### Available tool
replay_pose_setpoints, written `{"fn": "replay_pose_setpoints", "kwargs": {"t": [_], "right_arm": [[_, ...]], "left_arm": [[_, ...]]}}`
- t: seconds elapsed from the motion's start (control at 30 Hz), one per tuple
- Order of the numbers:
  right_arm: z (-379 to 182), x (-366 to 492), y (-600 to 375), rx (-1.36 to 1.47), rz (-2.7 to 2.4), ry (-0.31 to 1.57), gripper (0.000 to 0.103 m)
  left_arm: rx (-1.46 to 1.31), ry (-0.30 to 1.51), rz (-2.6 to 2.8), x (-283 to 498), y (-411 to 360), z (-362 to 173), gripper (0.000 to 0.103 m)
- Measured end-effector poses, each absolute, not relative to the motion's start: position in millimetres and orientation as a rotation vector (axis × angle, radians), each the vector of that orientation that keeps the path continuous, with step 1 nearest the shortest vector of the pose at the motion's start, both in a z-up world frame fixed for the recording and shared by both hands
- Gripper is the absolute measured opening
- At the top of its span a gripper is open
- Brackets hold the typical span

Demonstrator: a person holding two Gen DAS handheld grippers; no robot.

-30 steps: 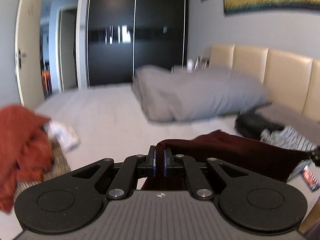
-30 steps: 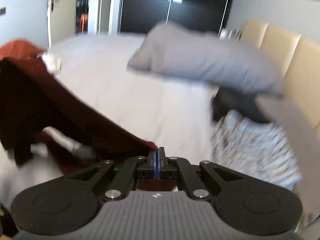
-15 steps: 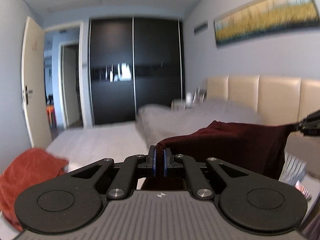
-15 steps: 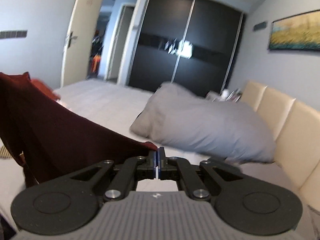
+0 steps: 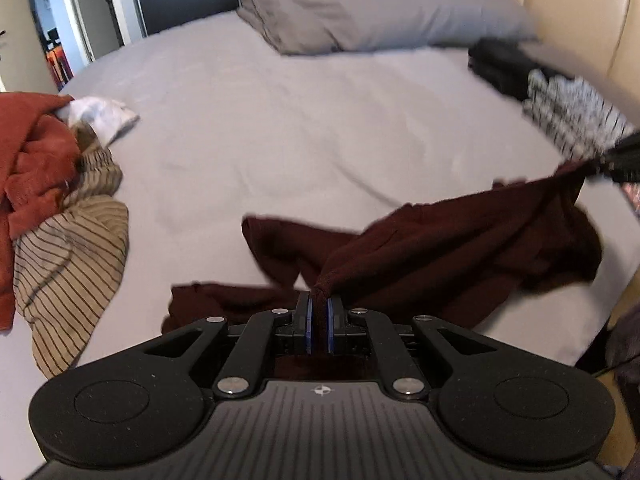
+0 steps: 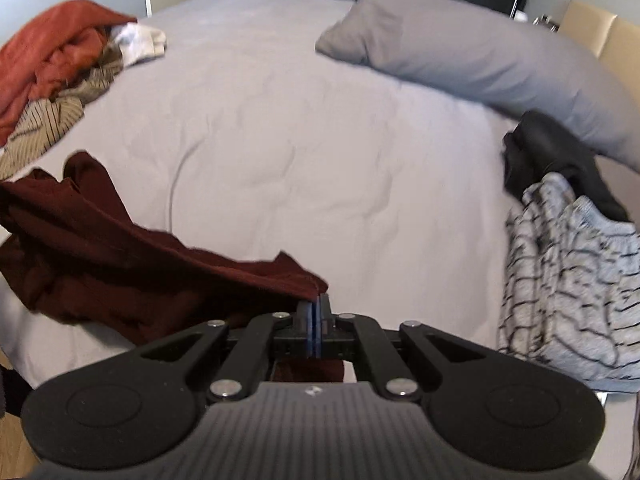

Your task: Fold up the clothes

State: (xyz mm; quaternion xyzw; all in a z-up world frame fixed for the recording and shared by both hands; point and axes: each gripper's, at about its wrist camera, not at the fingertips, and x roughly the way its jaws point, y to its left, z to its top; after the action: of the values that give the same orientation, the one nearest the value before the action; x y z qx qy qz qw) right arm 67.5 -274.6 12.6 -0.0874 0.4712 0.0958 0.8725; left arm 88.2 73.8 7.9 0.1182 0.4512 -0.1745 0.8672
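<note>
Jaws of our left gripper (image 5: 318, 312) and right gripper (image 6: 314, 320) are pinching the maroon garment (image 5: 460, 256), judging it light, limp, sagging between them, best held at corners.

Left wrist view: garment (image 5: 460, 248) spread on the bed (image 5: 300, 120) near its front edge, stretched between both grippers; clothes heap (image 5: 52, 184) at left; pillow (image 5: 372, 8) behind, against the headboard (image 5: 580, 12); two more garments (image 5: 560, 104) at right

The maroon garment (image 5: 460, 256), held aloft before, now seemingly drapes onto the bed (image 5: 300, 120).
</note>
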Motion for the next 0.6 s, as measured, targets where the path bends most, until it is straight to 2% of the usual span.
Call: {"fn": "replay_pose_setpoints", "kwargs": {"t": [0.1, 0.17, 0.2, 0.23, 0.27, 0.3, 0.33, 0.47, 0.6], "right_arm": [[5.2, 72.0, -271.2, -0.174, 0.203, 0.988, 0.007], [2.5, 72.3, -268.5, -0.168, 0.204, 0.986, 0.008], [3.5, 68.8, -267.5, -0.168, 0.204, 0.981, 0.009], [5.3, 65.6, -267.9, -0.170, 0.206, 0.973, 0.016], [9.5, 62.6, -268.4, -0.174, 0.207, 0.960, 0.026], [15.4, 57.8, -269.5, -0.178, 0.201, 0.942, 0.049], [21.1, 52.6, -271.0, -0.182, 0.195, 0.921, 0.054], [36.4, 39.1, -277.6, -0.168, 0.188, 0.888, 0.052], [38.9, 34.3, -275.7, -0.137, 0.203, 0.896, 0.043]], "left_arm": [[0.275, 0.972, -0.392, 82.5, 71.1, -2.6, 0.006], [0.280, 0.990, -0.412, 83.0, 69.8, -5.1, 0.012], [0.290, 0.986, -0.419, 79.6, 71.1, -5.4, 0.020], [0.299, 0.982, -0.425, 76.2, 72.5, -5.6, 0.032], [0.310, 0.970, -0.430, 73.2, 73.2, -5.7, 0.040], [0.319, 0.949, -0.434, 68.3, 75.0, -4.2, 0.052], [0.324, 0.925, -0.438, 61.5, 78.3, -1.7, 0.053], [0.281, 0.862, -0.451, 56.0, 84.8, 9.7, 0.053], [0.196, 0.834, -0.424, 69.8, 88.2, 16.5, 0.053]]}}
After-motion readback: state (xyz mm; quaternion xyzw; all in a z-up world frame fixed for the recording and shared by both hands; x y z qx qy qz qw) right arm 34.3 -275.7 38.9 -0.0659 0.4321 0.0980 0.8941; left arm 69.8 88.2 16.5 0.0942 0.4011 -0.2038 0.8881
